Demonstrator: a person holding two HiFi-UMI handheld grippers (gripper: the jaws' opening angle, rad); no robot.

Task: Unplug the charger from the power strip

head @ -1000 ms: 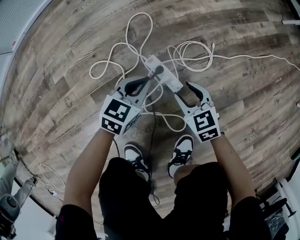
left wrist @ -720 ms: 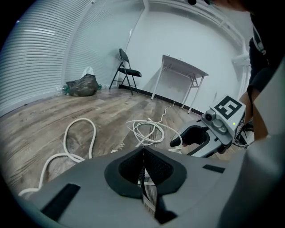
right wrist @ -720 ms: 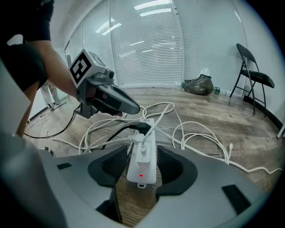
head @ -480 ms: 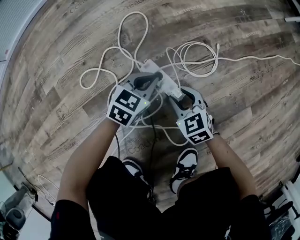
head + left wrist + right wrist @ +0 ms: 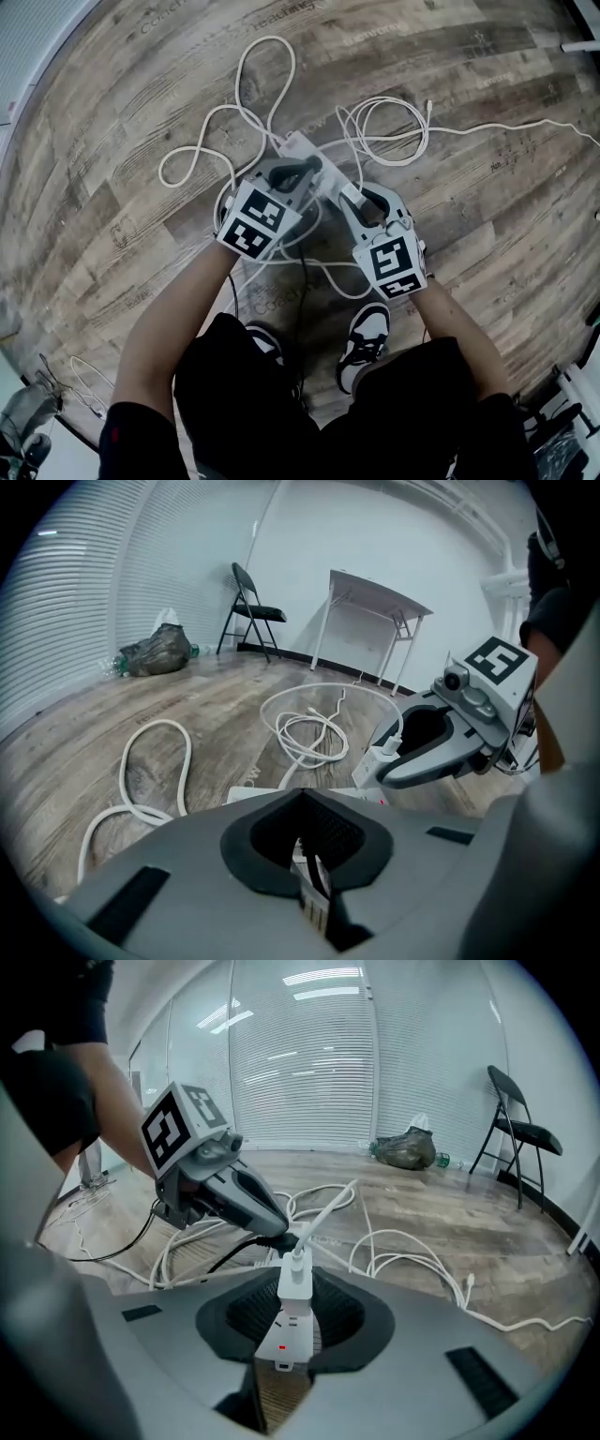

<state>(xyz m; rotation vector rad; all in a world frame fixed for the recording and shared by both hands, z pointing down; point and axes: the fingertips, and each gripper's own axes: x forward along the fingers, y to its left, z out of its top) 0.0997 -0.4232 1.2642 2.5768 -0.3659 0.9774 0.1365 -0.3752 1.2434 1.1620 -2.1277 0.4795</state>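
A white power strip (image 5: 302, 148) lies on the wooden floor among cable loops. A white charger (image 5: 293, 1283) stands plugged in near the strip's end, where a red light (image 5: 281, 1345) glows. My right gripper (image 5: 291, 1309) has its jaws closing on the charger, with the pads against its sides; the charger (image 5: 378, 764) also shows in the left gripper view inside those jaws. My left gripper (image 5: 298, 171) is down on the strip, shut on a black plug (image 5: 281, 1232) whose black cable (image 5: 317, 885) runs between its jaws.
The charger's thin white lead (image 5: 389, 127) coils to the right of the strip, and thick white cord (image 5: 230, 112) loops to the left. The person's shoes (image 5: 366, 333) stand just behind. A folding chair (image 5: 253, 602), a white table (image 5: 380, 597) and a bag (image 5: 159, 649) stand by the far wall.
Both grippers came down onto the power strip. The right jaws, wide apart before, have narrowed round the charger. The left gripper settled on the black plug.
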